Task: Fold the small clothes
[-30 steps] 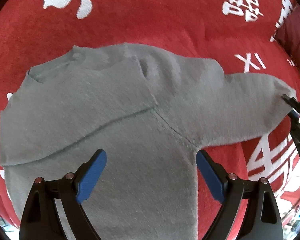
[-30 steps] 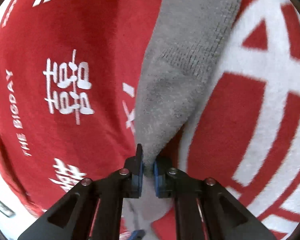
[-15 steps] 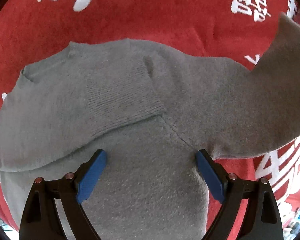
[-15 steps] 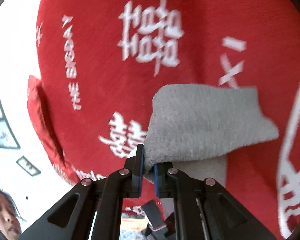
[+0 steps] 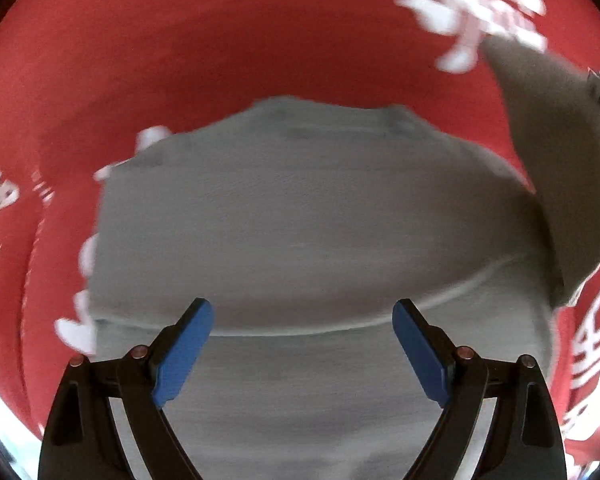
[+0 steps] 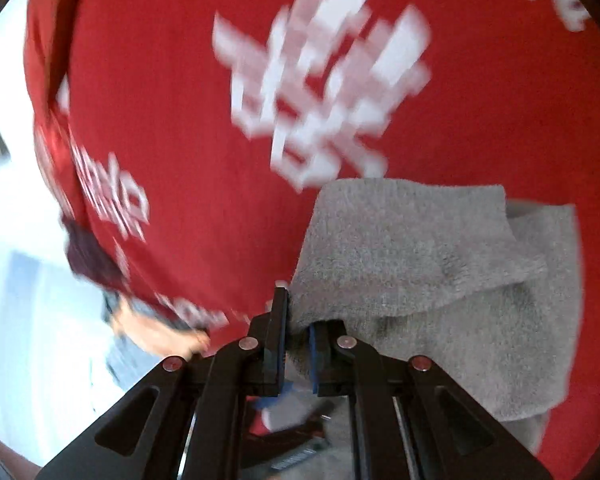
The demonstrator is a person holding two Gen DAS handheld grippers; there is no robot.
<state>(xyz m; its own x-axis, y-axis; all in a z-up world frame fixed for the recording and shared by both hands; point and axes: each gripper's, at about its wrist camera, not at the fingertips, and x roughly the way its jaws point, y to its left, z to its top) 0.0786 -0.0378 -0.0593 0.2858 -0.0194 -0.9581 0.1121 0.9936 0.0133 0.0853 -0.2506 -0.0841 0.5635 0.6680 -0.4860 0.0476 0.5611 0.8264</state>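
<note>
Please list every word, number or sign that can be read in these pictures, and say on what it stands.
None can be read.
White printed characters on the red cloth: too blurred in both views to read.
Grey sweater: no text or label visible.

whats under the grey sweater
The grey sweater lies on a red cloth with white print, which shows all around it. Whatever is beneath the cloth is covered. One sleeve is lifted off it, pinched in the right gripper.
</note>
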